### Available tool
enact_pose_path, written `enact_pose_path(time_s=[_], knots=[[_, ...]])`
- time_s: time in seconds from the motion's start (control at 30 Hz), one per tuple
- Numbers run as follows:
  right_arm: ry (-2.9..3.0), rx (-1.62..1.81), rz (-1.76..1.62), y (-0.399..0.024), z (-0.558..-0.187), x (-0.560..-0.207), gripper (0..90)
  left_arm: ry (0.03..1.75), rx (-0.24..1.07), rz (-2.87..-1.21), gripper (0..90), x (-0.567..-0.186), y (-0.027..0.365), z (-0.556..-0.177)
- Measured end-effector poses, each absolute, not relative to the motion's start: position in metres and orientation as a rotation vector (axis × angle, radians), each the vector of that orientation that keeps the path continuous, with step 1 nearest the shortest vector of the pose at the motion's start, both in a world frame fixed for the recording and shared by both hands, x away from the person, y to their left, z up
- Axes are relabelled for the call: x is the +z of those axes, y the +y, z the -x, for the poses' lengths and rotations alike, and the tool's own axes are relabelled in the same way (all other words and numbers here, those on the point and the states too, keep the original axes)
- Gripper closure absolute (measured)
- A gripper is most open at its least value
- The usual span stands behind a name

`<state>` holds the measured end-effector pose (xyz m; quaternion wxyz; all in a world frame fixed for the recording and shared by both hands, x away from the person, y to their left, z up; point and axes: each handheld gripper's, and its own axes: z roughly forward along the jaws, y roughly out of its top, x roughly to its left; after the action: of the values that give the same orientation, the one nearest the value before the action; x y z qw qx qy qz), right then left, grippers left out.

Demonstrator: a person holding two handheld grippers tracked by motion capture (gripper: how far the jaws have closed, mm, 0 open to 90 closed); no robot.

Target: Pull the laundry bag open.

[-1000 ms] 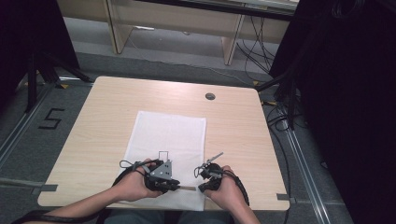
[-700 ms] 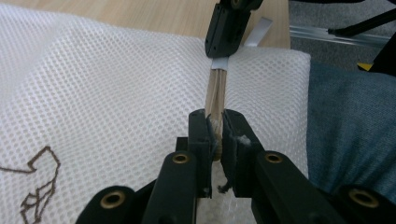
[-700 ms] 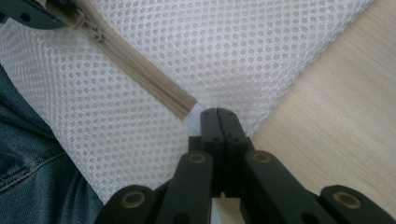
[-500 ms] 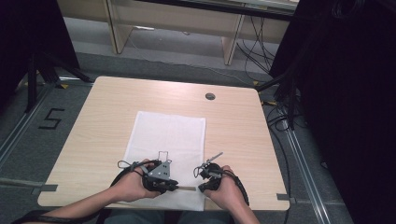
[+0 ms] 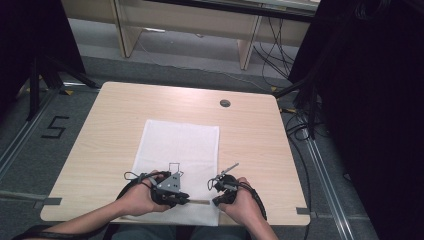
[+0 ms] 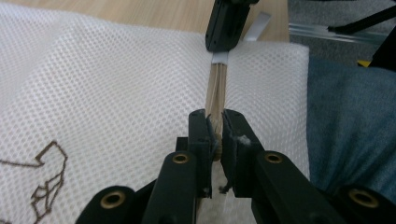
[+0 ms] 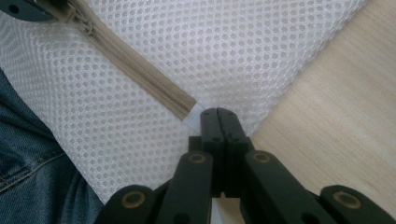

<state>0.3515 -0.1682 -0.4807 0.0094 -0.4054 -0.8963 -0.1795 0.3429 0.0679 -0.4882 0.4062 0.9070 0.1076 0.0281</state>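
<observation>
- The white mesh bag point(image 5: 177, 160) lies flat on the counter point(image 5: 110, 115), its near edge at the person's side, where a beige zipper point(image 7: 140, 65) runs along it.
- In the left gripper view the zipper point(image 6: 215, 91) stretches straight away from the camera, raised a little off the mesh, toward the other tool.
- The left tongs point(image 6: 215, 128) are clenched on the zipper — the beige strip sits pinched between the two black jaws, which stand only a narrow strip apart.
- The right tongs point(image 7: 218, 122) are closed tight, jaws meeting, at the white tab point(image 7: 194, 114) where the zipper ends, near the bag's corner; whether the tab itself is caught between them I cannot tell.
- From above, the left tongs point(image 5: 185, 201) and the right tongs point(image 5: 215, 202) face each other across a short stretch of the zipper point(image 5: 199, 202) at the bag's near edge — each held in one hand, left hand point(image 5: 142, 197) and right hand point(image 5: 245, 202).
- A small dark line drawing point(image 6: 46, 182) is printed on the mesh beside the left tongs.
- Blue denim point(image 7: 28, 154) shows just past the bag's near edge.
- A round dark grommet point(image 5: 225, 103) sits in the counter, well apart from the bag, toward the far side.
</observation>
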Motion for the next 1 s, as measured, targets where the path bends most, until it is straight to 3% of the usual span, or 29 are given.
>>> enact_pose_path(time_s=[1.0], knots=[[-2.793, -0.557, 1.277, -0.168, -0.3511, -0.4806, 90.0, 0.276, 0.069, -2.298, 82.0, -0.4891, 0.0737, -0.3426]])
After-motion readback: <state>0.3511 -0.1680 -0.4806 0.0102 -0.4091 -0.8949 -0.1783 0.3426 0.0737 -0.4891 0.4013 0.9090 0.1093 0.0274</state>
